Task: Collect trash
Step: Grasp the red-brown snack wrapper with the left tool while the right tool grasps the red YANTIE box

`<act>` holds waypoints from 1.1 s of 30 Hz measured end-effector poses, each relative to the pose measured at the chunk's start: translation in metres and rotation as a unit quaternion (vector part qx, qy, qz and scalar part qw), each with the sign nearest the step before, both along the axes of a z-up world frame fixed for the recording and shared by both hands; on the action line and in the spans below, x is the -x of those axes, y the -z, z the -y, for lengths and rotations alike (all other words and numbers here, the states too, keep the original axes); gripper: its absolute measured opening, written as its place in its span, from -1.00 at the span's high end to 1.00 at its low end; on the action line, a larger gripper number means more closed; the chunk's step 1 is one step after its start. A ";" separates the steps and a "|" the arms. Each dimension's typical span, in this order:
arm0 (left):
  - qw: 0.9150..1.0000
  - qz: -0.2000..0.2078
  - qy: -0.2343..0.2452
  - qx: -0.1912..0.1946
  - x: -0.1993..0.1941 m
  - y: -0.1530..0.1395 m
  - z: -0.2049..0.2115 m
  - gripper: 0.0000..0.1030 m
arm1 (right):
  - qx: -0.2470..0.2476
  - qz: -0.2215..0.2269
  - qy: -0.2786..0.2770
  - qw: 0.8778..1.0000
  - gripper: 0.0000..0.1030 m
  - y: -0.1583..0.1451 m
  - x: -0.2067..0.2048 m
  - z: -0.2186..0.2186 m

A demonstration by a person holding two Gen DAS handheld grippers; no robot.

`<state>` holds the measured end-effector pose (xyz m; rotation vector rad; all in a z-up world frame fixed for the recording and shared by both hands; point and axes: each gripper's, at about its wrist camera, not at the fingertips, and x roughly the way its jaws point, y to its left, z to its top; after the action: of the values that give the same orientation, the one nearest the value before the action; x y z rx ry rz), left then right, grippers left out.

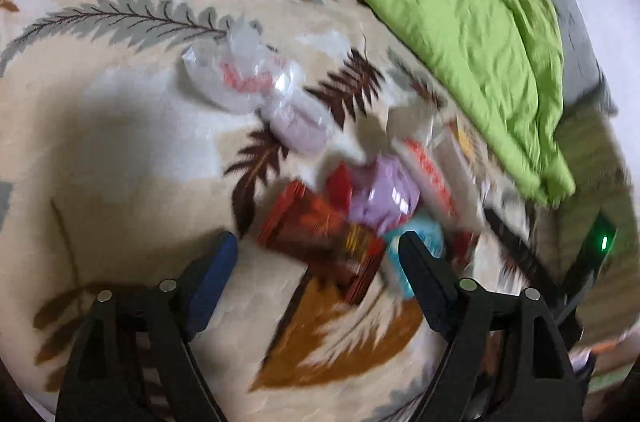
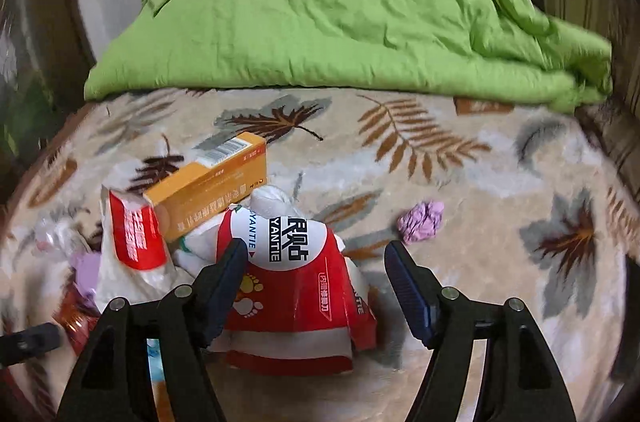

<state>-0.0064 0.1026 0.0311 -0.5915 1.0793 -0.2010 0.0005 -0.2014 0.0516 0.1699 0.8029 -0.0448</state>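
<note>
Left gripper (image 1: 318, 248) hangs over a bed covered by a cream blanket (image 1: 120, 142) printed with brown and grey leaves, its jaws spread wide and nothing pinched between them; a dark red snack wrapper (image 1: 320, 234) lies on the blanket just beyond the gap between its fingers. Behind that wrapper sits a crumpled purple wrapper (image 1: 382, 196), with a light blue packet (image 1: 420, 238) beside the right-hand finger and a red-and-white packet (image 1: 430, 166) further back, though the view is blurred. Apart from this heap, up and to the left, lies a clear plastic bag (image 1: 256, 78) with something pink inside. The right gripper (image 2: 314, 258) is likewise spread with nothing clamped; a red-and-white carton marked YANTIE (image 2: 296, 286) lies between and below its fingers, close against the left one, though I cannot tell whether that finger touches it. An orange box (image 2: 212, 182) leans across the top of the heap, beside a red-and-white pouch (image 2: 136, 238). A small crumpled pink ball of paper (image 2: 421, 220) lies alone on the blanket to the right, well clear of the pile. A rumpled green quilt (image 2: 340, 18) is bunched at the far side of the bed.
</note>
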 end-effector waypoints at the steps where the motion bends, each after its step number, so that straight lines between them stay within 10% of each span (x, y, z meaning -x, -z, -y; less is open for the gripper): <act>1: 1.000 0.001 -0.005 0.005 -0.005 0.001 0.003 -0.60 | -0.010 -0.002 0.003 1.000 0.20 0.000 0.001 0.003; 4: 1.000 0.005 -0.009 -0.012 -0.013 0.004 0.013 -0.69 | -0.040 -0.010 -0.006 0.999 0.80 0.000 0.002 0.005; 14: 0.986 0.108 0.048 -0.119 0.001 0.004 0.036 0.07 | -0.083 0.048 0.000 0.995 0.83 -0.023 0.016 0.016; 18: 0.983 0.127 0.046 -0.128 0.007 -0.001 0.026 0.09 | -0.124 0.041 0.016 0.991 -0.02 -0.019 0.018 0.034; 21: 0.984 0.134 0.028 -0.112 0.010 -0.005 0.010 0.09 | -0.132 0.022 0.008 0.991 -0.28 -0.012 0.015 0.033; 33: 0.975 0.172 0.046 -0.133 0.021 -0.017 0.007 0.09 | -0.021 -0.033 -0.033 0.999 -0.35 0.017 -0.005 -0.011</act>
<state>-0.0271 0.0957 0.0484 -0.2528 0.7804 -0.2247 0.0060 -0.1899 0.0341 0.1830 0.8745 0.0296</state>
